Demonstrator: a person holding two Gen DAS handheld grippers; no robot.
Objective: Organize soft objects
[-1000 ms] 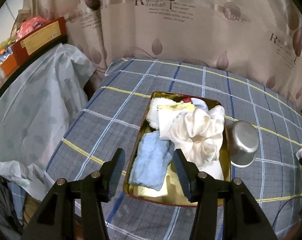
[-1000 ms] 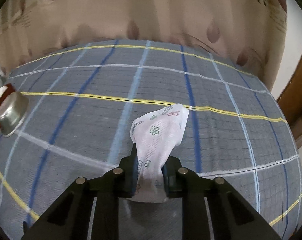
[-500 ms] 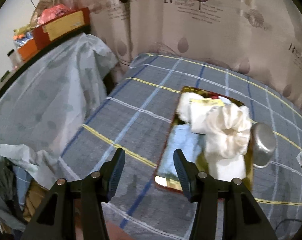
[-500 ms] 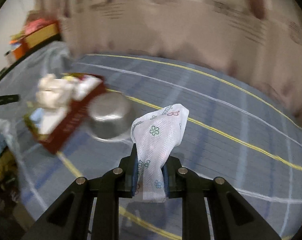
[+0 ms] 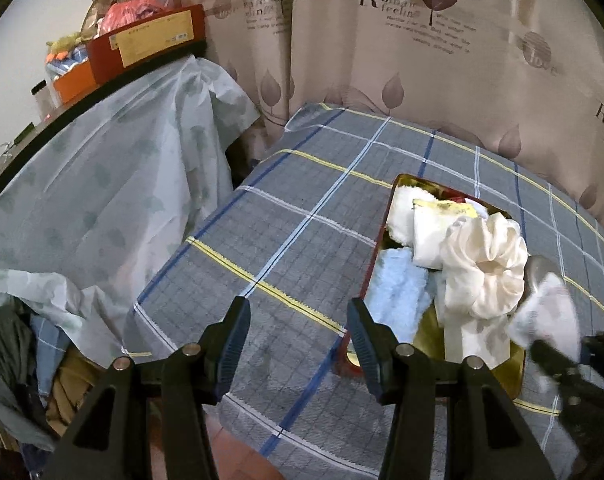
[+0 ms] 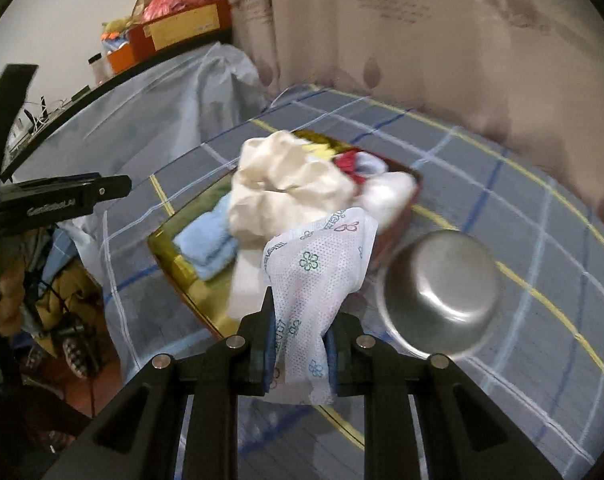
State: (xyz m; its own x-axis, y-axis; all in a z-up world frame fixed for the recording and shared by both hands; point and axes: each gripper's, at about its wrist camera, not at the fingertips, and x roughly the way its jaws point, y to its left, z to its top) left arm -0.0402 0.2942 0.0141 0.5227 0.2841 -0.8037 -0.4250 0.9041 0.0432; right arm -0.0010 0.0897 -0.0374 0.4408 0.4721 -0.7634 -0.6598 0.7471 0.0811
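My right gripper (image 6: 298,344) is shut on a white flower-print tissue pack (image 6: 317,276) and holds it in the air near the front right edge of a gold tray (image 6: 170,256). The tray (image 5: 517,364) holds a cream scrunchie (image 5: 485,268), a light blue cloth (image 5: 397,292), a white fluffy cloth (image 5: 401,212) and other soft things. In the left wrist view the pack (image 5: 549,316) and the right gripper (image 5: 561,356) show blurred at the right. My left gripper (image 5: 298,328) is open and empty, above the checked cloth left of the tray.
A steel bowl (image 6: 441,292) lies upside down on the grey checked tablecloth (image 5: 302,240), right of the tray. A plastic-covered shelf (image 5: 102,184) with boxes stands on the left. A leaf-print curtain (image 5: 421,60) hangs behind. Clothes (image 5: 18,368) are piled below the table's left edge.
My right gripper has swung left with the tissue pack, from over bare tablecloth to the tray's edge. My left gripper has drifted left, away from the tray.
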